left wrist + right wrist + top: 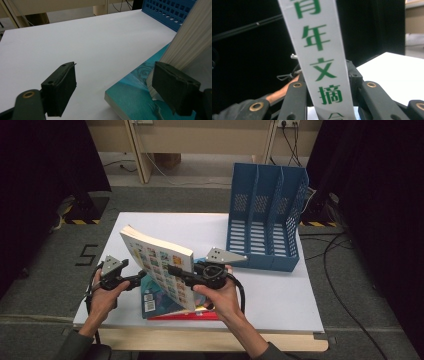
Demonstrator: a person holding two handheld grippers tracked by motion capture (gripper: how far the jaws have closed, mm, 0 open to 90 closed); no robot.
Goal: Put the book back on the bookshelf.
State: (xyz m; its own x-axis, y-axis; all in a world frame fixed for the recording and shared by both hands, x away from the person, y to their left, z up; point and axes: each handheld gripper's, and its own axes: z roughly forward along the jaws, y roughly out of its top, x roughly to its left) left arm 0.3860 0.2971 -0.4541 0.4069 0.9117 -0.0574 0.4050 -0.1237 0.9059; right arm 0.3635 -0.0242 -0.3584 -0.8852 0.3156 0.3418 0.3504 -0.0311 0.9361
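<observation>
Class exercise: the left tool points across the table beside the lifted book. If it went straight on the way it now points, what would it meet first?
Probably bare white table: the left tool stands open, the teal book and raised book lying off to one side. Depth is uncertain, so that jaw may brush the raised book's pages.

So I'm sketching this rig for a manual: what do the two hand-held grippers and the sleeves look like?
Both the left gripper and the right gripper are black, each topped by a grey three-cornered plate and trailing a black cable. The jaws are blocky black pads on arms with brass-coloured rivets. The sleeves are dark grey-green.
</observation>
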